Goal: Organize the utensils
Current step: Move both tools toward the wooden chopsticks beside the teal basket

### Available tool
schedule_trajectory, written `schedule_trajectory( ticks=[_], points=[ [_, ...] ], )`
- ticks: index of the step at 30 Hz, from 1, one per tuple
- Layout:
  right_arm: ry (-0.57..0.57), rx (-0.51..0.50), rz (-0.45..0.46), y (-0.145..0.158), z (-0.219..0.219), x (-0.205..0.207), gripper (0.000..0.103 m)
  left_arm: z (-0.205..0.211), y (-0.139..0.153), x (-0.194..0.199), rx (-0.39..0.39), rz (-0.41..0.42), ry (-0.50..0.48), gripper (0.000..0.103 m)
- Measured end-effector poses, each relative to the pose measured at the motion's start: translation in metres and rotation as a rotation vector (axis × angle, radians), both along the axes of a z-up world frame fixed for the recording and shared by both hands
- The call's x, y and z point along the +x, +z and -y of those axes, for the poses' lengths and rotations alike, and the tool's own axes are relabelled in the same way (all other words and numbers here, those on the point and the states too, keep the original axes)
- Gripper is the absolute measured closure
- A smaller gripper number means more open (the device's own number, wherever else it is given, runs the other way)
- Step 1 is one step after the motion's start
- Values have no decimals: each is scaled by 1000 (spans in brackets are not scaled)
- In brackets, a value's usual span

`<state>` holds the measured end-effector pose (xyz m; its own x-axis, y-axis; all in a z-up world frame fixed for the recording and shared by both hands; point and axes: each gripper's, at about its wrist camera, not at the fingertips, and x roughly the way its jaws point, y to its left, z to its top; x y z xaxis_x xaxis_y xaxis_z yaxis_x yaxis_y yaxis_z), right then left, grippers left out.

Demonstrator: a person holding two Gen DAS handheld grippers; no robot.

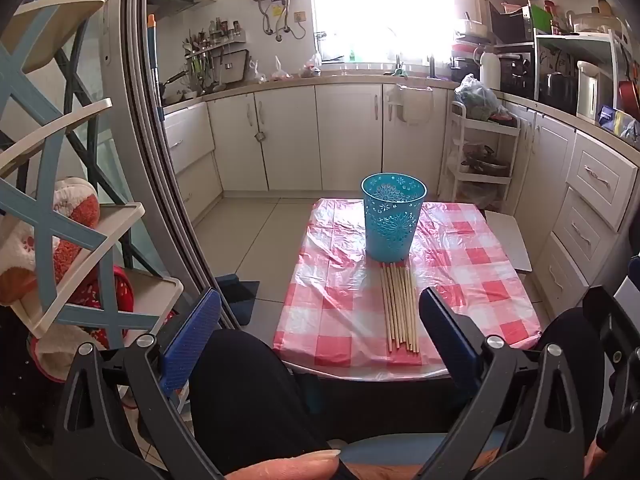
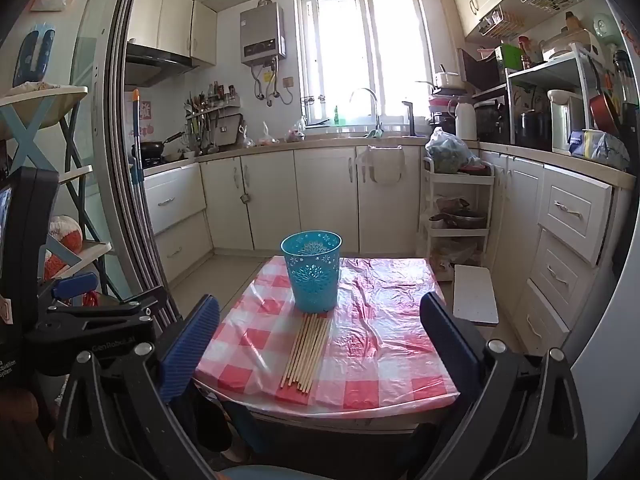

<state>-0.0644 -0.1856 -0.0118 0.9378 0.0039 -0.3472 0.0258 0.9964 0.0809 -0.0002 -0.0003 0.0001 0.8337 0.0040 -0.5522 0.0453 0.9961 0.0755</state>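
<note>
Several wooden chopsticks (image 1: 400,307) lie side by side on the table with the pink checked cloth (image 1: 472,272), pointing at a blue perforated cup (image 1: 393,216) that stands upright just behind them. In the right wrist view the chopsticks (image 2: 307,354) and the cup (image 2: 313,270) sit the same way on the table (image 2: 384,340). My left gripper (image 1: 320,320) is open and empty, held before the table's near edge. My right gripper (image 2: 320,328) is open and empty too, short of the table. The left gripper's body shows at the left of the right wrist view.
A small white stool (image 2: 475,294) stands right of the table. A white trolley (image 2: 458,216) and kitchen cabinets (image 2: 320,196) are behind. A sliding door frame (image 1: 160,152) and a shelf rack (image 1: 60,220) are on the left. My dark-clothed legs (image 1: 248,392) are below the table edge.
</note>
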Motion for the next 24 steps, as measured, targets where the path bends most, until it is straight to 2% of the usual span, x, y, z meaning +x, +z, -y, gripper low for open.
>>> schedule_trajectory(
  ticks=[14,24],
  points=[
    [8,-2,-22,-3,-2,3,7,0,-3,4,0,-14,-2,8],
    [18,4,-94,-17,-3,20,7,-2,-18,22,-7,-33,-7,8]
  ],
)
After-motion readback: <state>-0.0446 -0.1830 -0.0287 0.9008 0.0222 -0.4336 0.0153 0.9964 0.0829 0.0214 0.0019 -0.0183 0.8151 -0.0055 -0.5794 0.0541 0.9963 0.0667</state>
